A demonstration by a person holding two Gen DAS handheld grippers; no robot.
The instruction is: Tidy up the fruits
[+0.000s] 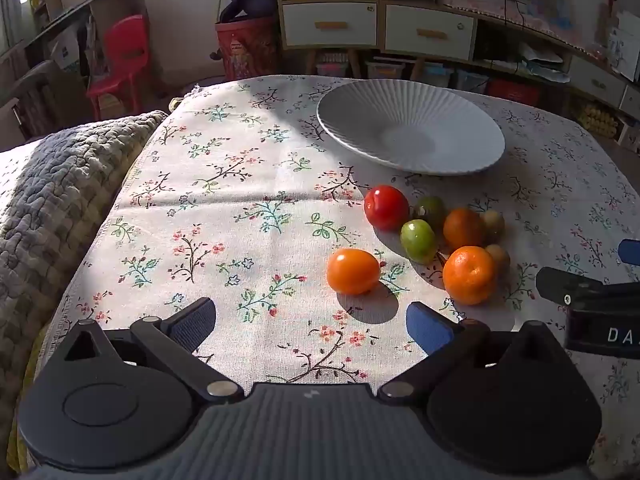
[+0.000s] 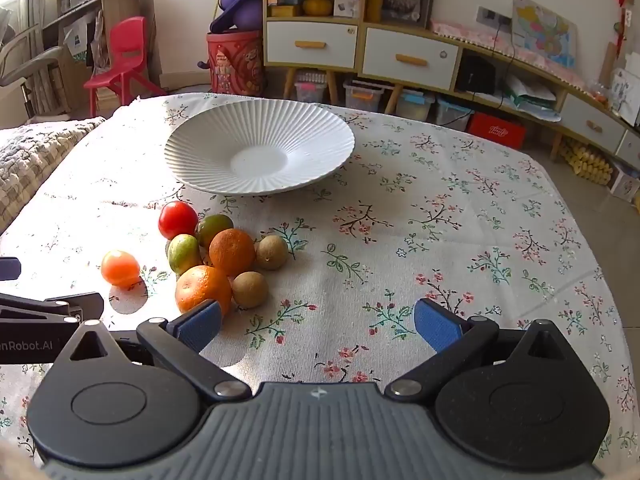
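A white ribbed plate [image 1: 452, 160] [image 2: 200, 168] lies empty at the far side of the floral tablecloth. In front of it sits a cluster of fruit: a red tomato [image 1: 386, 207] [image 2: 177, 219], two green fruits [image 1: 418, 241] [image 2: 183, 253], two oranges [image 1: 470, 275] [image 2: 203, 288] and two brown kiwi-like fruits [image 2: 249, 289]. An orange tomato [image 1: 353, 271] [image 2: 120, 268] lies apart on the left. My left gripper [image 1: 312, 326] hovers open just short of it. My right gripper [image 2: 318, 326] is open too, its left pad [image 2: 200, 326] beside the nearest orange.
A quilted grey blanket [image 1: 60, 200] covers the table's left edge. Behind the table stand a red chair [image 1: 124, 60], a red bin [image 1: 246, 46] and drawer cabinets [image 2: 312, 44]. Each gripper shows at the edge of the other's view.
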